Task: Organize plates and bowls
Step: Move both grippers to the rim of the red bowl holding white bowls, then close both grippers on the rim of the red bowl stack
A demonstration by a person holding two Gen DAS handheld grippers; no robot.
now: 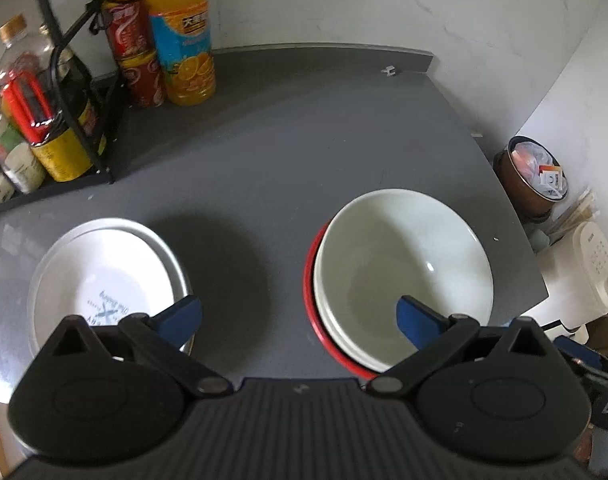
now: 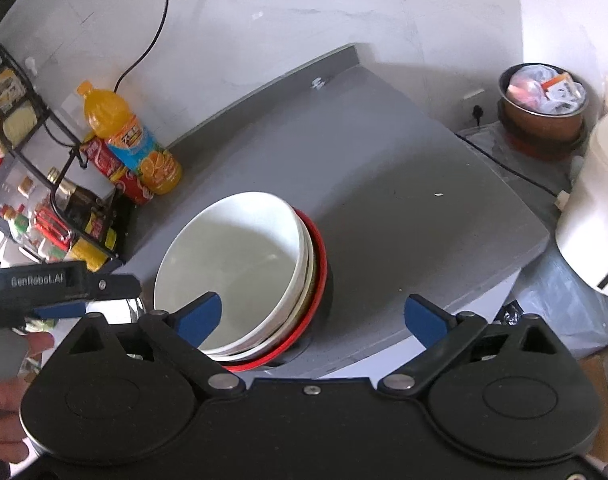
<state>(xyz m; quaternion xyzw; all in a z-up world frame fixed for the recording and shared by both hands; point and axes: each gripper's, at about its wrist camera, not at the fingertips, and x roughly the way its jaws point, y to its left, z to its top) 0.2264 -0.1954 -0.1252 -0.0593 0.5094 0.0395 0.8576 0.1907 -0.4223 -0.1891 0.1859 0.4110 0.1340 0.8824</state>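
Orange juice bottle (image 1: 180,32) beside stacked red cans (image 1: 133,48); black condiment rack (image 1: 55,92); rice cooker (image 2: 596,204).

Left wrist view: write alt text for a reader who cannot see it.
The open left gripper hovers over a grey countertop between a white plate stack on its left and nested white bowls in a red-rimmed dish on its right. Behind stand an orange juice bottle, red cans and a black rack.

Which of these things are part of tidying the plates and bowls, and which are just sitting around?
For the job: white bowl nested in red-rimmed dish; white plate on metal plate.

Lying about: orange juice bottle, red cans, condiment rack, rice cooker.
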